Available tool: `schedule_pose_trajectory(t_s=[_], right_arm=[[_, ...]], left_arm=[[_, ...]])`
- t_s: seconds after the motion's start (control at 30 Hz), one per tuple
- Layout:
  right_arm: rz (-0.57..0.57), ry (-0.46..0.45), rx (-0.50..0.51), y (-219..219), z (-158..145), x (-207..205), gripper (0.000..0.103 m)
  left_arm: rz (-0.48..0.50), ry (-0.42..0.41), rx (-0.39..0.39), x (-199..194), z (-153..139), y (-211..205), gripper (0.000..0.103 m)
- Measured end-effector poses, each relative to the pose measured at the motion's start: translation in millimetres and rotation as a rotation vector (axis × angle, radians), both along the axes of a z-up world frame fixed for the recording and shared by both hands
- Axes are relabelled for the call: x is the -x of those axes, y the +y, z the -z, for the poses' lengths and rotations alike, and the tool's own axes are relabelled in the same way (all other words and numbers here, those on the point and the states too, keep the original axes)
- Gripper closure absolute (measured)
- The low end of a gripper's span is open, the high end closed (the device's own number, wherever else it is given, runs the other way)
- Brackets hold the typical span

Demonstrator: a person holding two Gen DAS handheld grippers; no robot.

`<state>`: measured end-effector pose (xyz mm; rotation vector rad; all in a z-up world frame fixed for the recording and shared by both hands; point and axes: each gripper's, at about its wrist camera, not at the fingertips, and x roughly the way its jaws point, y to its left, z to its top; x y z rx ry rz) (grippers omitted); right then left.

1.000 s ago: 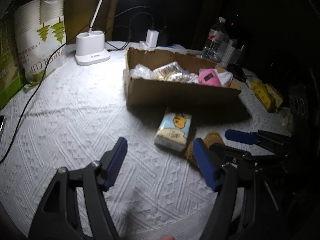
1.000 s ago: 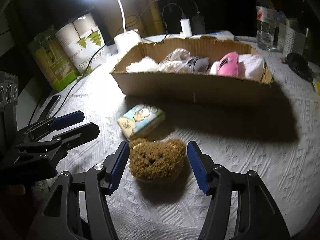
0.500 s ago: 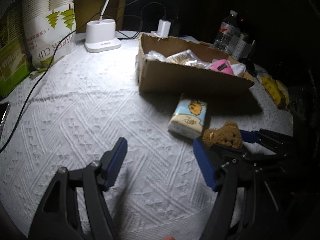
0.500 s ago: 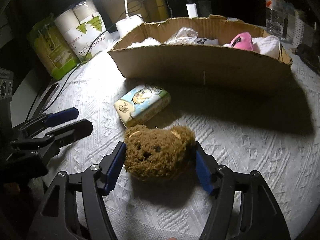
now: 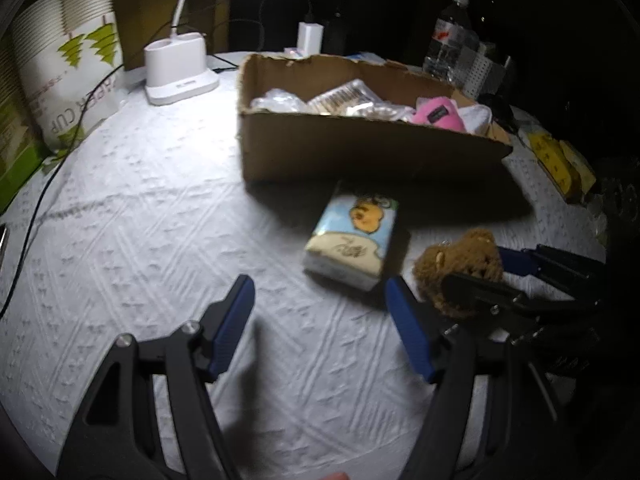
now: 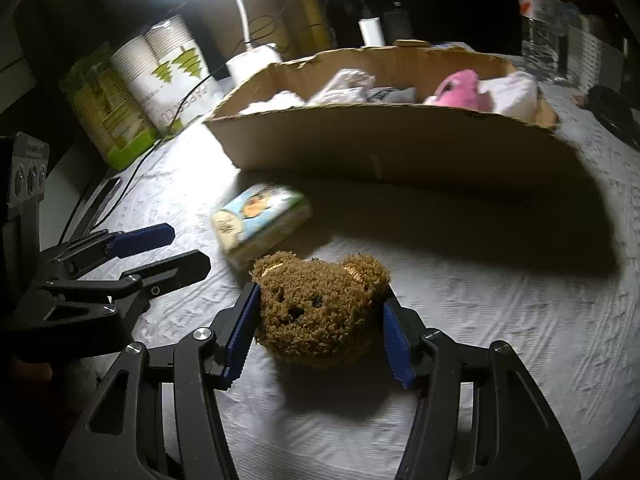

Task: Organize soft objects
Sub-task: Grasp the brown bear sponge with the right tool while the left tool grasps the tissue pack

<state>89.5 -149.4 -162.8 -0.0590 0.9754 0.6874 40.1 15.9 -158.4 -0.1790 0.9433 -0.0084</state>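
Observation:
My right gripper (image 6: 318, 330) is shut on a brown plush bear head (image 6: 318, 312) and holds it just above the white tablecloth; it also shows in the left wrist view (image 5: 460, 264). A tissue pack (image 6: 262, 226) with a cartoon print lies in front of the cardboard box (image 6: 400, 148), also seen from the left (image 5: 354, 242). The box (image 5: 360, 148) holds a pink plush (image 5: 438, 110), white cloth and clear packets. My left gripper (image 5: 320, 332) is open and empty, low over the cloth, left of the bear.
A white lamp base (image 5: 180, 76) and a paper cup sleeve (image 5: 68, 64) stand at the back left, with a black cable (image 5: 36, 216) across the cloth. A water bottle (image 5: 452, 36) stands behind the box. Yellow packets (image 5: 556, 160) lie at the right edge.
My right gripper closed on the bear head and lifted it off the cloth toward the box. My left gripper stayed open and shifted slightly.

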Motion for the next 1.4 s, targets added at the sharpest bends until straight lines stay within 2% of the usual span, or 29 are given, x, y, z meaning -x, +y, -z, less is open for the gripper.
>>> schedule_pose_trajectory(t_s=[0.4,0.7,1.1,1.23,1.4], right_arm=[[0.067,-0.008,-0.017,-42,-6,-21,0.043],[0.089,-0.006,-0.026,-57,-9,-35,0.043],[0.094,0.002,-0.021,-58,-7,-48,0.043],[0.089,-0.003,-0.018,-56,-9,-46,0.043],[0.089,-0.014,-0.014,-53,-14,-42,0.043]], left_arm=[[0.023,0.039,-0.041,-35,8,-20,0.033],[0.025,0.068,-0.075,-56,16,-25,0.033],[0.077,0.029,-0.144,-67,22,-31,0.035],[0.094,0.016,-0.143,-65,20,-34,0.052],[0.132,0.01,-0.124,-58,18,-38,0.055]])
